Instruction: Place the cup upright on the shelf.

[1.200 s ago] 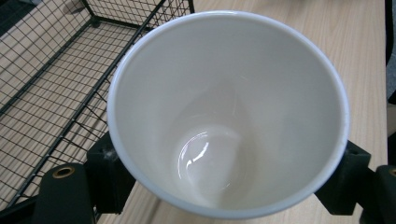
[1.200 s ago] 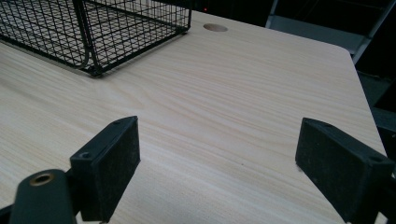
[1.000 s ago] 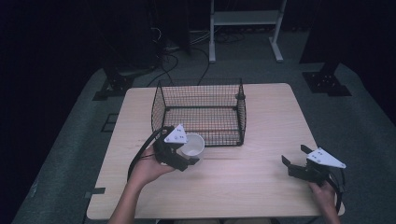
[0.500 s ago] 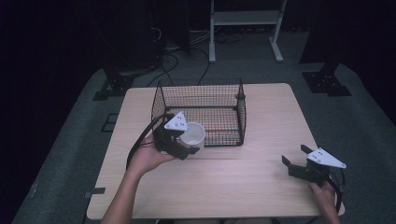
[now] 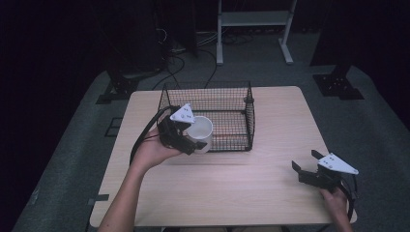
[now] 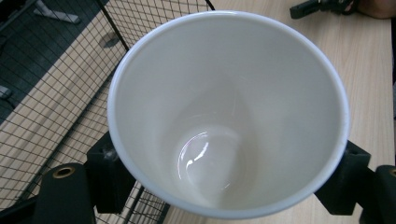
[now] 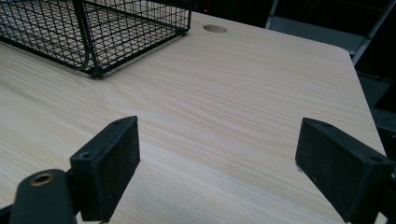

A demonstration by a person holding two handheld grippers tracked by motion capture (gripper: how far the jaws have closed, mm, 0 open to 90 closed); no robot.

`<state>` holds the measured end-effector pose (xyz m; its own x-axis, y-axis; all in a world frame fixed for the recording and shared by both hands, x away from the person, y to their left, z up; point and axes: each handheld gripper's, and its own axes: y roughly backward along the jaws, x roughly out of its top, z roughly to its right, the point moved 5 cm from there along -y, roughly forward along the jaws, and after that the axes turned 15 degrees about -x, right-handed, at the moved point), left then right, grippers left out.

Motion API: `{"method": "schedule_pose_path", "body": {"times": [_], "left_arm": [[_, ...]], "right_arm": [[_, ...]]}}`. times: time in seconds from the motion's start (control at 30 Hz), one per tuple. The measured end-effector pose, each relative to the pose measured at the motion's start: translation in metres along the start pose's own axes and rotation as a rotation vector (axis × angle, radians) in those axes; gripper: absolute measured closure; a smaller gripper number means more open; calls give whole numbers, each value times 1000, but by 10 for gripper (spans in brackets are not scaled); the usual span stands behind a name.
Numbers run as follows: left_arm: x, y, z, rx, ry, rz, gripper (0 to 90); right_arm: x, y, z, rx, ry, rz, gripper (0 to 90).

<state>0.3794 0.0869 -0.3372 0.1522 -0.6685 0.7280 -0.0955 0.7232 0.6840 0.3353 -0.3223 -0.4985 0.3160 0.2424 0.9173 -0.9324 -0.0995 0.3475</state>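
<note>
The left hand-held gripper [image 5: 193,140] pinches a plain white ceramic cup [image 5: 200,133], its black jaws pressed against opposite sides of the cup's wall. In the left gripper view the cup [image 6: 229,116] is seen from above its open mouth, empty and glossy inside. The cup is held off the pale wooden surface [image 5: 227,193], at the front left corner of the black wire mesh basket [image 5: 227,113], its rim about level with the basket's top edge. The right hand-held gripper [image 5: 307,166] sits low at the right front of the surface, well apart from the basket, its jaws spread wide with nothing between them; bare wood [image 7: 215,112] lies ahead of them.
</note>
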Motion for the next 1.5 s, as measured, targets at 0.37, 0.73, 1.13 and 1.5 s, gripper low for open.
{"method": "schedule_pose_path", "body": {"times": [0.37,0.73,1.13,1.5], "left_arm": [[16,7,-23,10,14,-23,211],[19,4,-49,10,55,-31,211],[20,-7,-71,16,85,-54,211],[18,-21,-94,18,126,-74,211]], "right_arm": [[0,0,1,1,-5,3,130],[0,0,1,0,-7,3,130],[0,0,0,3,-2,7,131],[0,0,0,4,-1,14,130]]}}
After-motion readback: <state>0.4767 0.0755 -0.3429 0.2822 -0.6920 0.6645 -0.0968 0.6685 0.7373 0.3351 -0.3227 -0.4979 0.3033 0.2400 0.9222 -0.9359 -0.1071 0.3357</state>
